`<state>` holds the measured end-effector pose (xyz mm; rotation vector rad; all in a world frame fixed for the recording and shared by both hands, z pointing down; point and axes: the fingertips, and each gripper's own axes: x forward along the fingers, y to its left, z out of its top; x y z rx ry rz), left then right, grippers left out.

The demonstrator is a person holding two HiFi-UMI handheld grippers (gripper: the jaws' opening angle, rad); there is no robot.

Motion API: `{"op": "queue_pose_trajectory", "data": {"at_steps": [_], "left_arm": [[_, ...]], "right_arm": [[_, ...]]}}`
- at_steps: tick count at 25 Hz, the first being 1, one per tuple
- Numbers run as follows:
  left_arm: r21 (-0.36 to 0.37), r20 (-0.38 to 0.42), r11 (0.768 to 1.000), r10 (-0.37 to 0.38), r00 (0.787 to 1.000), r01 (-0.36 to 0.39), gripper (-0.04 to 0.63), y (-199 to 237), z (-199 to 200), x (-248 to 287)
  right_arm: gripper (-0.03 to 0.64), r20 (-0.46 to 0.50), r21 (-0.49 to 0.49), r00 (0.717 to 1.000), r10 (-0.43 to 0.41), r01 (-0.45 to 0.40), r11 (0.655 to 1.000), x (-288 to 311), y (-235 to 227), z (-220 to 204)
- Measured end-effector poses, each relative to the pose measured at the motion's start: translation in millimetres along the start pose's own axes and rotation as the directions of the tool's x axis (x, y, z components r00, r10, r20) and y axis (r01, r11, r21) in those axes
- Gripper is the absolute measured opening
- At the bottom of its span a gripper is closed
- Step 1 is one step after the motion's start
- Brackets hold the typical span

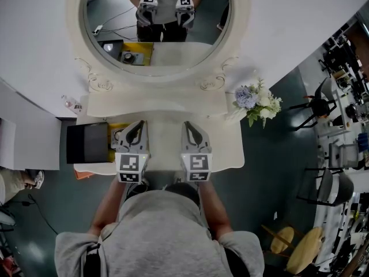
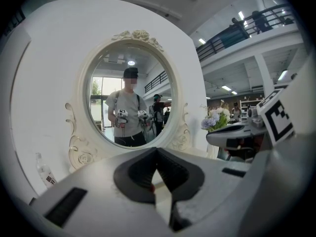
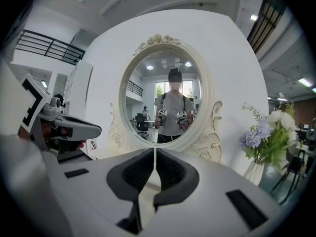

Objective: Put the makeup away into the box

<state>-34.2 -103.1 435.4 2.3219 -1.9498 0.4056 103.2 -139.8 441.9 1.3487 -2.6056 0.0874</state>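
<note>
1. Both tools hover side by side over the cream counter (image 1: 164, 137), clenched. The left tool (image 1: 137, 126) has its jaws meeting at the tips, with a reddish speck at the pads too small to name. The right tool (image 1: 191, 126) is closed on nothing.
2. The makeup seems to be a small round item (image 1: 128, 56), clear only in the oval mirror (image 1: 115, 16). It lies on a yellow patch (image 1: 117, 130) just beside the left tool. The dark box (image 1: 86, 143) sits at the counter's left end.
3. Reaching with jaws shut would likely shove the round item off the patch.
4. A wide swing could tip the flowers (image 1: 256, 103) or the small clear bottle (image 1: 72, 104).
5. The counter looks smooth and glossy and the mirror frame carved. The tool pads are ribbed black and the box is matte and rectangular.
</note>
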Motion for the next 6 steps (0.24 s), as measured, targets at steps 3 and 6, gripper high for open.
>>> {"op": "queue_pose_trajectory", "data": {"at_steps": [3, 6], "left_arm": [[0.002, 0.000, 1.000, -0.001, 1.000, 0.001, 0.003, -0.8, -0.2, 0.9], [0.001, -0.002, 1.000, -0.002, 1.000, 0.002, 0.002, -2.2, -0.7, 1.8]], "right_arm": [[0.026, 0.004, 0.001, 1.000, -0.002, 0.002, 1.000, 0.1, -1.6, 0.8], [0.026, 0.007, 0.001, 1.000, -0.005, 0.005, 1.000, 0.1, -3.8, 1.3]]}}
